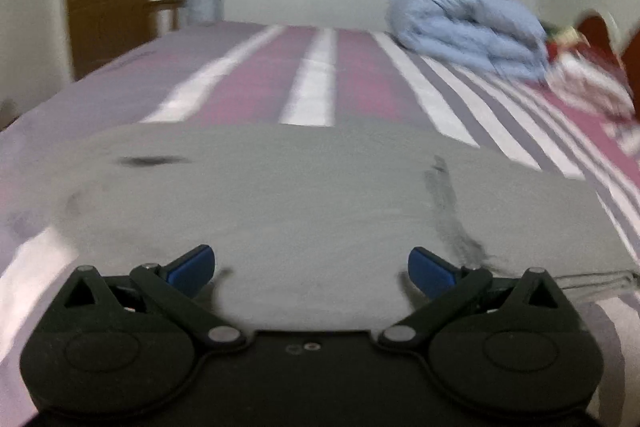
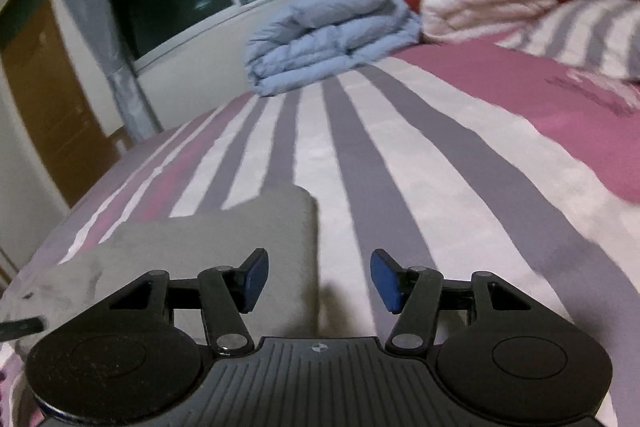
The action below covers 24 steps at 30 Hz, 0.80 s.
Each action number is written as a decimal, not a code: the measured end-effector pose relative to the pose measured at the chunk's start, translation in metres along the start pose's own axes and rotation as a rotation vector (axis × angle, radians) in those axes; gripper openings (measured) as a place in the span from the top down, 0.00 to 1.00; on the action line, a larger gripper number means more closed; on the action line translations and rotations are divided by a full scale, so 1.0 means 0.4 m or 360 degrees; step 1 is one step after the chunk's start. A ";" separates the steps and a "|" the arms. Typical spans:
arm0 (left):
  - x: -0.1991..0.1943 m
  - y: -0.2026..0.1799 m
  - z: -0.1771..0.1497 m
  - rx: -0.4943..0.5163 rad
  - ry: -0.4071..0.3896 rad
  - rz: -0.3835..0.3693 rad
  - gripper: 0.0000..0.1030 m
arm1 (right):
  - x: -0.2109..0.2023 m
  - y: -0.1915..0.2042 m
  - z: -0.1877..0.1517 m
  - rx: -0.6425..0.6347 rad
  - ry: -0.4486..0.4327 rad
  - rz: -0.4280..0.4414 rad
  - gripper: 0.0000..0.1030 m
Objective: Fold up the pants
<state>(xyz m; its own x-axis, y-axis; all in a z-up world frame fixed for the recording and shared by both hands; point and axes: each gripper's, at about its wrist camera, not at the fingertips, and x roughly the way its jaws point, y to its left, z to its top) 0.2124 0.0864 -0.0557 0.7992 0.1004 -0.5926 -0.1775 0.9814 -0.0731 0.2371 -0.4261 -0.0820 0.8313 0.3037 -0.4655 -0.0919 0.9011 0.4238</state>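
Plainly, both of my claws stood released and gripping nothing: my left gripper [image 1: 311,267] had its blue pads spread wide, and my right gripper [image 2: 318,279] was spread likewise. The grey pants [image 1: 304,195] lay flat on the striped bedsheet [image 1: 312,83], straight ahead of and under my left claw, filling the ground between its fingers, with their length running across my view from side to side. From my right claw the same cloth lay ahead and to the left; its far right corner [image 2: 306,195] sat just forward of the gap between the pads, so the right finger hung over bare sheet. I judged the left claw the nearer to the cloth's bulk, and the right better placed for that end. A folded blue quilt [image 2: 328,35] sat well apart, far up the bed.
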 end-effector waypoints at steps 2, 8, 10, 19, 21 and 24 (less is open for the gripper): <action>-0.032 0.082 -0.023 -0.0115 -0.0007 0.0048 0.06 | -0.011 -0.005 -0.002 0.0037 -0.0015 -0.0034 0.32; -0.003 0.318 -0.040 -0.0780 0.0013 -0.0065 0.06 | -0.024 0.018 -0.005 0.0003 -0.0068 -0.0013 0.27; 0.028 0.363 -0.046 -0.0932 -0.0001 -0.0194 0.07 | -0.017 0.030 -0.014 -0.0037 -0.0056 -0.0031 0.26; 0.177 0.485 -0.041 -0.1163 -0.0102 -0.0372 0.24 | -0.003 0.015 -0.016 -0.0013 -0.0078 -0.0092 0.25; 0.201 0.495 -0.027 -0.1161 -0.0103 -0.0404 0.23 | 0.003 0.002 -0.013 0.0026 -0.0072 -0.0108 0.25; 0.220 0.498 -0.020 -0.1119 -0.0107 -0.0415 0.24 | 0.008 -0.003 -0.012 0.0036 -0.0066 -0.0134 0.25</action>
<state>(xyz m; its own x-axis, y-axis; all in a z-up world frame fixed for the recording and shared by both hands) 0.2429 0.2895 -0.1287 0.8950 -0.0891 -0.4372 -0.2843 0.6413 -0.7127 0.2372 -0.4245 -0.0878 0.8576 0.2134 -0.4680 -0.0086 0.9157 0.4018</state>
